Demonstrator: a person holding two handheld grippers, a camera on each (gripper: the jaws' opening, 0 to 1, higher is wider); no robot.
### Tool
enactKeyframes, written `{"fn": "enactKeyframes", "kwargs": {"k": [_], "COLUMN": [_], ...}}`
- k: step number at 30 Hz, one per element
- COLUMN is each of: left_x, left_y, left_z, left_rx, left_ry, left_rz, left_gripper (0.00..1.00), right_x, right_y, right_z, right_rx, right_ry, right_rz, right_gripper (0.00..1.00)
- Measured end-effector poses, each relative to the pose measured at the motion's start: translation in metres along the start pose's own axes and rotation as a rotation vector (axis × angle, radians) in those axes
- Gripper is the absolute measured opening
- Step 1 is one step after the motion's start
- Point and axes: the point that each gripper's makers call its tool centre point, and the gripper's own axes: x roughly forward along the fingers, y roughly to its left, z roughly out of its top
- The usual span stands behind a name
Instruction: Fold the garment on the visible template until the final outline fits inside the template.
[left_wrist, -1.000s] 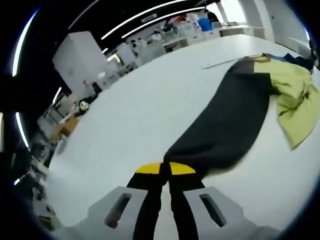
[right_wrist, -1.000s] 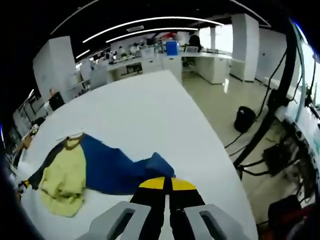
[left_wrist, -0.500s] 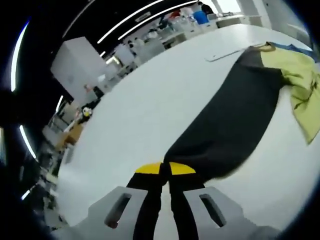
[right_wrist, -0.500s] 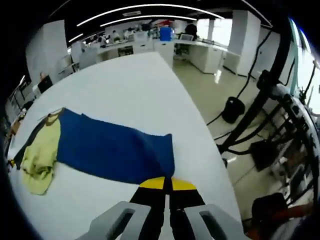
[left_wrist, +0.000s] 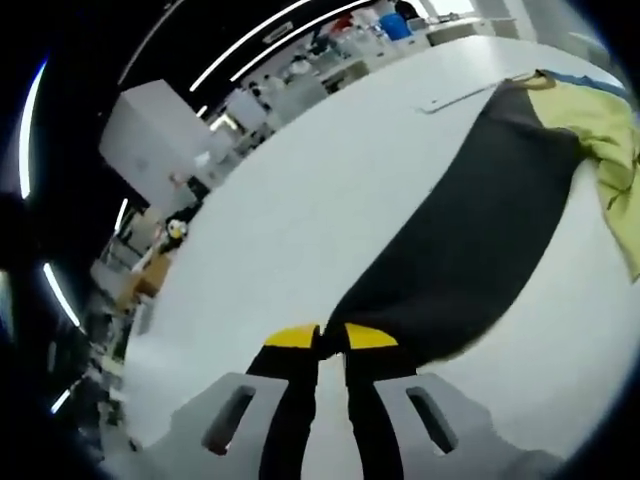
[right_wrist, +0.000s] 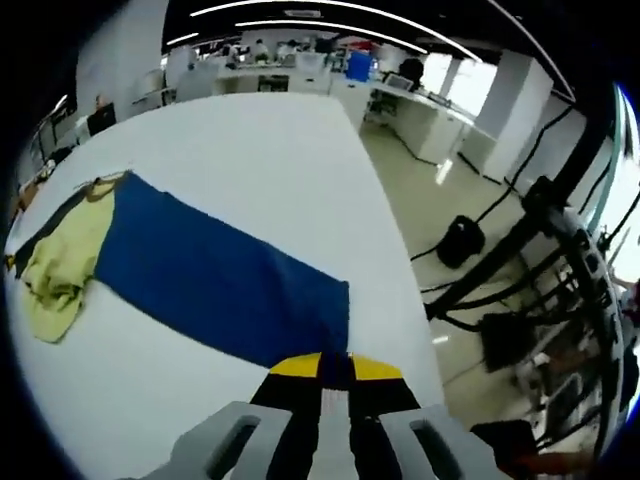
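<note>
L gripper (left_wrist: 330, 338) sits at 6 o'clock of the left gripper view, jaws pinched together on the end of the black sleeve (left_wrist: 470, 240) — that sleeve runs flat and fairly taut from the tips up toward 2 o'clock, where it meets the yellow-green body (left_wrist: 612, 150) of the garment at 3 o'clock. Vs a sec ago the black panel has lengthened and smoothed out; the bunched yellow part has slid toward the edge of frame, so the hand has pulled outward. A thin pale strip (left_wrist: 455, 97) lies on the white table (left_wrist: 300, 230) near 1 o'clock, just beyond the collar — may be the template edge, can't say for sure. R gripper (right_wrist: 335, 366) at 6 o'clock of the right gripper view, jaws closed on the end of the blue sleeve (right_wrist: 225, 275), close to the table's edge with floor beyond at 3 o'clock. A sec ago this sleeve was a crumpled heap by the tips; now it's a flat band stretching to 10 o'clock, where the yellow-green body is crumpled at 9 o'clock. Meaning: both sleeves are drawn apart and the garment is spread wide across the table — prep for folding, I'd judge, not folding itself. Torso is rumpled and no fold is in yet, so task is early.
</note>
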Motion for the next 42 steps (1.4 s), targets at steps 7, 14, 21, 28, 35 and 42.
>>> {"fn": "enactKeyframes", "kwargs": {"k": [7,14,21,28,35,42], "left_x": [-0.009,-0.020,-0.040,-0.060,-0.075,-0.087], "left_y": [-0.011,-0.027,-0.050,-0.077,-0.107,-0.130], "left_z": [-0.001,0.010,0.032,0.043,0.047,0.053], "left_rx": [-0.034,-0.022,-0.093,-0.104,-0.102,-0.086], "left_ry": [-0.006,-0.040,-0.140,-0.188,-0.224,-0.246], "left_rz": [-0.066,-0.134,-0.267,-0.381,-0.475,-0.526], "left_gripper": [0.27,0.41,0.48,0.57,0.59,0.58], "right_x": [-0.012,-0.034,-0.052,-0.060,-0.063,-0.060], "right_y": [0.047,0.102,0.141,0.171,0.198,0.220], "right_z": [0.017,0.028,0.036,0.037,0.036,0.034], "right_rx": [-0.026,-0.037,-0.129,-0.237,-0.287,-0.329], "right_ry": [-0.052,-0.073,-0.096,-0.114,-0.119,-0.123], "right_rz": [0.182,0.390,0.499,0.566,0.622,0.664], "right_gripper": [0.31,0.38,0.48,0.54,0.51,0.47]}}
